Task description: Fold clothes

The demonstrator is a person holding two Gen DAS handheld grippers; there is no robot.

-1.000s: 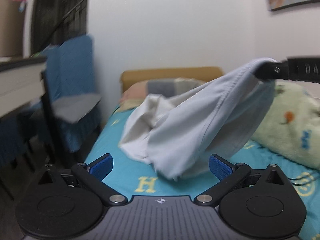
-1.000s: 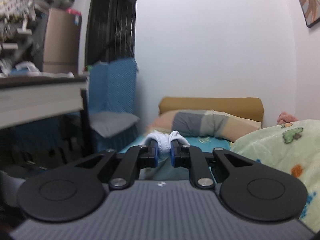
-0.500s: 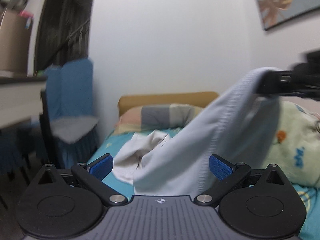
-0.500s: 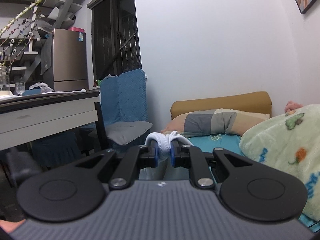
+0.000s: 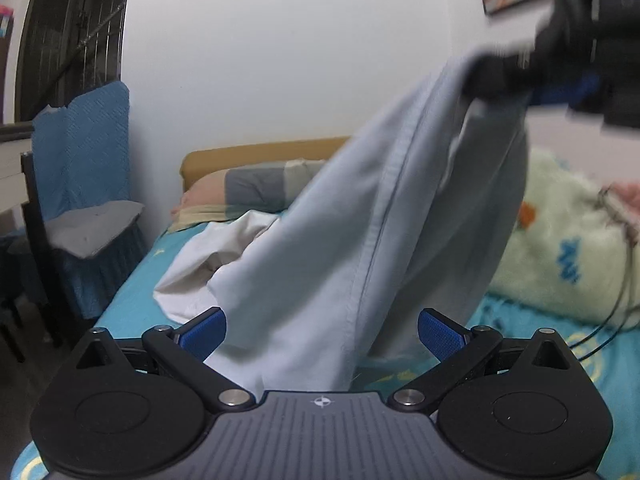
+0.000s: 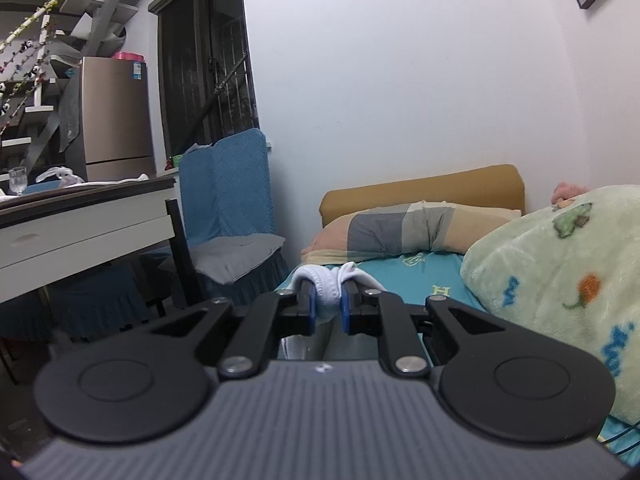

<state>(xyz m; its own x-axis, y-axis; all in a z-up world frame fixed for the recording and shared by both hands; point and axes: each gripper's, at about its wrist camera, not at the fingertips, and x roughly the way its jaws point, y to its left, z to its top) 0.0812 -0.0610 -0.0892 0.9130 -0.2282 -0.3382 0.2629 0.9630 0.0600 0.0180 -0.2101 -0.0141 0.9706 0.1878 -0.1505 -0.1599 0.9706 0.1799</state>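
The bed (image 5: 136, 304), spread with a turquoise sheet printed in yellow letters, fills the lower part of both views, its mustard headboard (image 6: 424, 188) against the white wall. A pale green fleece blanket (image 6: 560, 272) with cartoon prints is heaped along the bed's right side. Left of the bed stands a chair (image 6: 228, 208) in a blue cover with a grey seat cushion, and beyond it a white worktop (image 6: 80, 232) with a glass and some clutter on it; a bronze fridge (image 6: 116, 120) rises behind. A pillow (image 6: 400, 232) in grey, peach and cream blocks lies at the head of the bed.

The pale blue-grey garment (image 5: 340, 260) hangs in a long drape with a stitched seam running down it: its upper end is raised to the upper right of the left wrist view, while its lower part trails down to the sheet, bunched together with off-white fabric near the pillow. The right tongs (image 6: 327, 300) are pressed together on a white bunched fold of this garment, which bulges up between the blue pads; in the left view they appear as a blurred dark shape (image 5: 552, 52) at the top of the drape. The left tongs (image 5: 322, 332) are spread wide, their blue pads standing either side of the hanging cloth; whether they touch it cannot be told
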